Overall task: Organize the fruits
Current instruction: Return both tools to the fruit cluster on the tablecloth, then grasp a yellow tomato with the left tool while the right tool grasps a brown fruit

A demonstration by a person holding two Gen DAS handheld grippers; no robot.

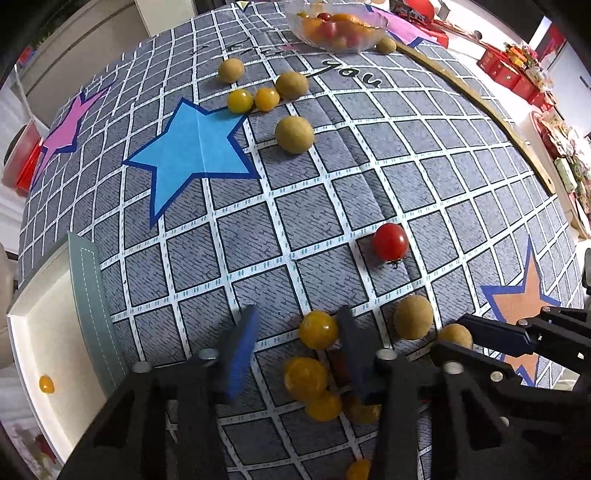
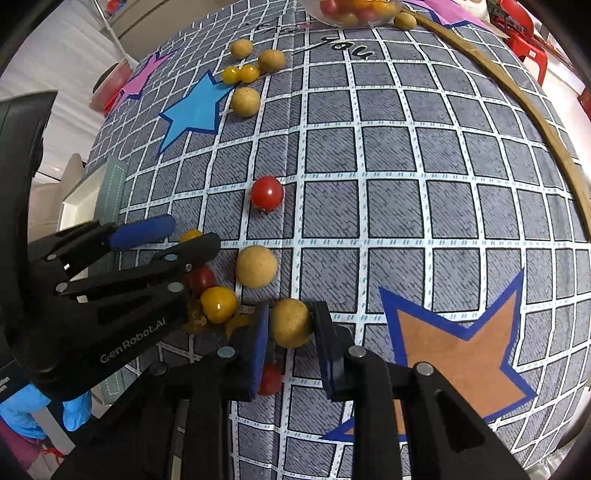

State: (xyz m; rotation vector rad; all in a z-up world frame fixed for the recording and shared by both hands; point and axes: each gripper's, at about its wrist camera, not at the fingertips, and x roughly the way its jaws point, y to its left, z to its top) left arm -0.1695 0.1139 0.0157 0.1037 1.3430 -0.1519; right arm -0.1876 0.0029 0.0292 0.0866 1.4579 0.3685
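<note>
My left gripper [image 1: 297, 332] is open over a cluster of yellow cherry tomatoes [image 1: 317, 329] on the checked cloth; it also shows in the right wrist view [image 2: 184, 236]. My right gripper [image 2: 290, 323] is shut on a tan longan [image 2: 291, 322], low on the cloth; it shows in the left wrist view [image 1: 454, 336]. Another longan [image 2: 256, 266] and a red tomato [image 2: 267, 193] lie just beyond. More longans [image 1: 294, 134] and yellow tomatoes [image 1: 240, 100] lie by the blue star. A white tray [image 1: 48, 332] at left holds one yellow tomato [image 1: 46, 384].
A glass bowl [image 1: 338, 27] of red and orange fruit stands at the far edge, a longan [image 1: 386, 44] beside it. A wooden hoop [image 2: 546, 122] curves along the right. A red tomato [image 2: 269, 378] lies under my right gripper. A red container [image 1: 22, 162] stands far left.
</note>
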